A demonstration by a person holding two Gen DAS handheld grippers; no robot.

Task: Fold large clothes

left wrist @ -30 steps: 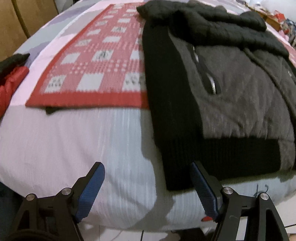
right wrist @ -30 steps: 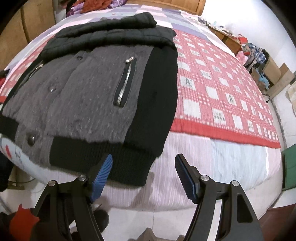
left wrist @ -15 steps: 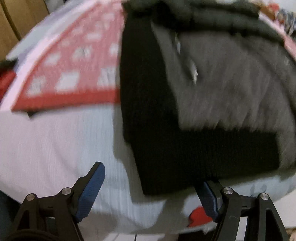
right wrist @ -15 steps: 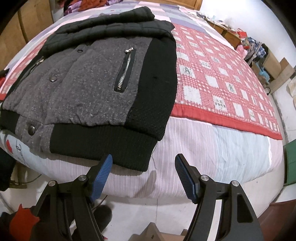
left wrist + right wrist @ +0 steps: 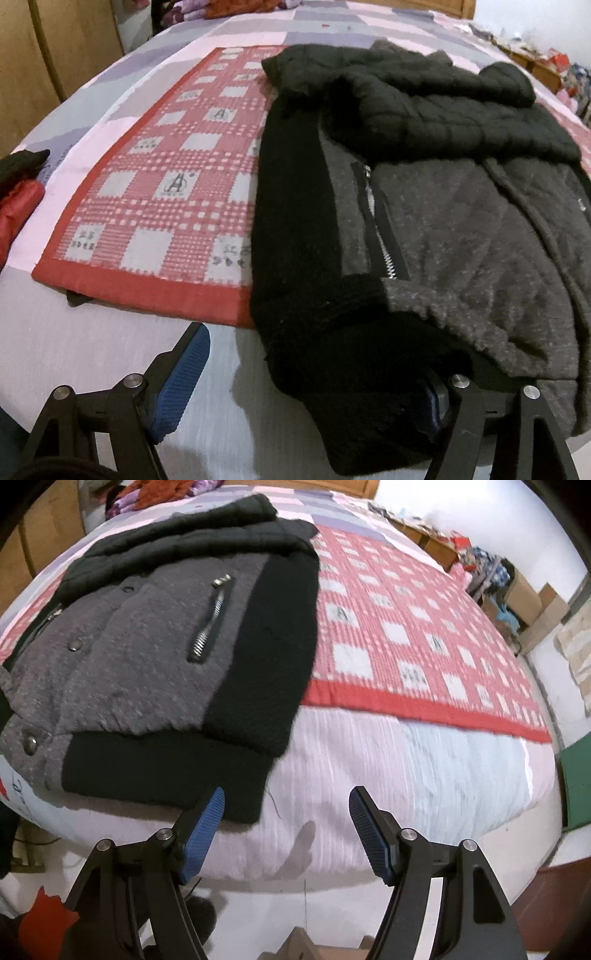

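A grey and black jacket (image 5: 443, 229) lies on the bed with its sleeves folded in; it also shows in the right wrist view (image 5: 155, 653). My left gripper (image 5: 306, 387) is open at the jacket's bottom left corner. The black ribbed hem (image 5: 354, 373) bunches up between its fingers and covers the right finger. My right gripper (image 5: 286, 834) is open and empty just off the bed's edge, beside the hem's right corner (image 5: 243, 797).
A red checked blanket (image 5: 177, 184) lies under the jacket on the pale sheet (image 5: 388, 760). Red and black clothing (image 5: 18, 192) sits at the bed's left edge. Boxes and clutter (image 5: 517, 590) stand past the bed on the right.
My left gripper has pushed forward onto the bed, and the jacket's hem corner is now lifted and bunched between its fingers. My right gripper has moved closer to the hem's right corner.
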